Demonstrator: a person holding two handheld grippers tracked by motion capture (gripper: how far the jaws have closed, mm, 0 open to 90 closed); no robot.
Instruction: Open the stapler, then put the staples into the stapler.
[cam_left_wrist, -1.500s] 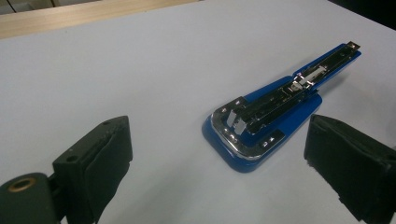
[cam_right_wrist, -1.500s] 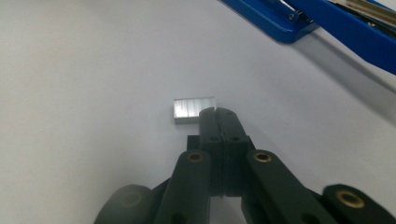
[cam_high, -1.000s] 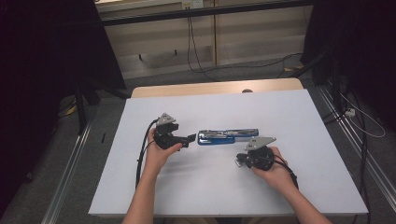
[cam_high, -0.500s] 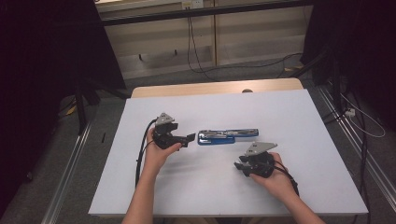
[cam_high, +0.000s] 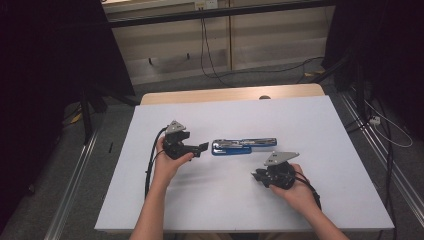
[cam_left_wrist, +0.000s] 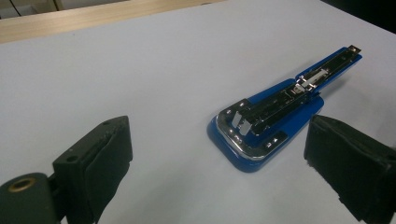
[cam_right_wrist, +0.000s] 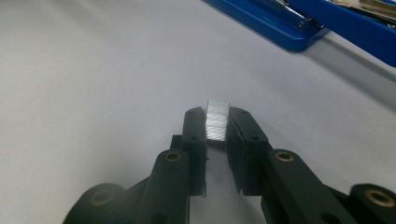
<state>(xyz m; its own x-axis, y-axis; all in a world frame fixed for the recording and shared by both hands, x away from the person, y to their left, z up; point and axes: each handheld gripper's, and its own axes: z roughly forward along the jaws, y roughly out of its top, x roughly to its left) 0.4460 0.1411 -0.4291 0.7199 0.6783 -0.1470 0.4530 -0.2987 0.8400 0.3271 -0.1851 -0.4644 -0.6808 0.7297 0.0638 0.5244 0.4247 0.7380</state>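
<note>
One strip of staples (cam_right_wrist: 218, 122) is sitting between the jaws of the right gripper (cam_right_wrist: 217, 126), which are closing on it from both sides; they have just been closing, and the silver strip is upright between the pads with its far end standing a little past the tips. In the high view the right gripper (cam_high: 260, 176) is resting low over the white table (cam_high: 320, 125), near and to the right of the stapler.

The blue stapler (cam_high: 243, 146) is lying opened out flat in the middle of the table, its long axis going left to right, the metal magazine channel facing up. From the left gripper view the stapler (cam_left_wrist: 275, 109) is just beyond the left gripper (cam_left_wrist: 219, 163), whose jaws are standing wide apart with nothing between them, one on each side of the wide blue end but not touching it.

I am judging that the step in hand is loading the strip into the open channel. To do it well, the right hand should be keeping the strip level and in line with the channel, and pressing gently, because such a strip is breaking easily. The left gripper should be closing on the blue base first, so that the stapler is not sliding on the smooth table.
</note>
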